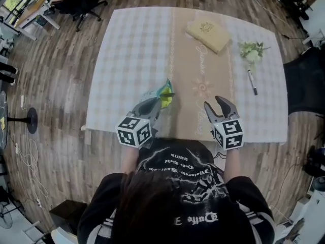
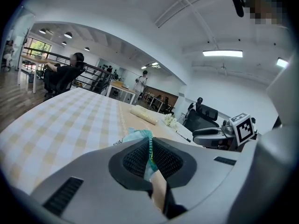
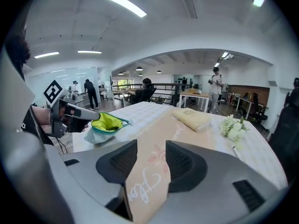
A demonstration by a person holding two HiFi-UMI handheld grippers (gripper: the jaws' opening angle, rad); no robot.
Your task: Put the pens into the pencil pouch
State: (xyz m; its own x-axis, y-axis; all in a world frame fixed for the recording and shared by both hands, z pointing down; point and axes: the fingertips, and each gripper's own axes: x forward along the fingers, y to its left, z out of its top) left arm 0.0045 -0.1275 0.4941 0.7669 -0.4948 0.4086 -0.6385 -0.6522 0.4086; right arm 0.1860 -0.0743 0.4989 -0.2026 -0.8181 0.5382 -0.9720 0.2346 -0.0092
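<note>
Fabric at the rim of the pouch [image 1: 163, 91] is clenched in the left tongs [image 1: 154, 105] near the table's [image 1: 127, 50] front edge. Beside it, the right tongs [image 1: 215, 104] hang released and empty over the beige runner [image 1: 203, 70]. Farther right a pen [image 1: 252, 82] lies on the table, just before the flowers [image 1: 251, 51].

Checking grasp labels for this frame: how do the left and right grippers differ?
The left gripper is shut on the pencil pouch at its rim. The right gripper stands open with nothing between its jaws, only the table runner behind them. The left holds the pouch with its mouth open. The right hovers empty, well short of the pen. Both sit near the table's front edge.
</note>
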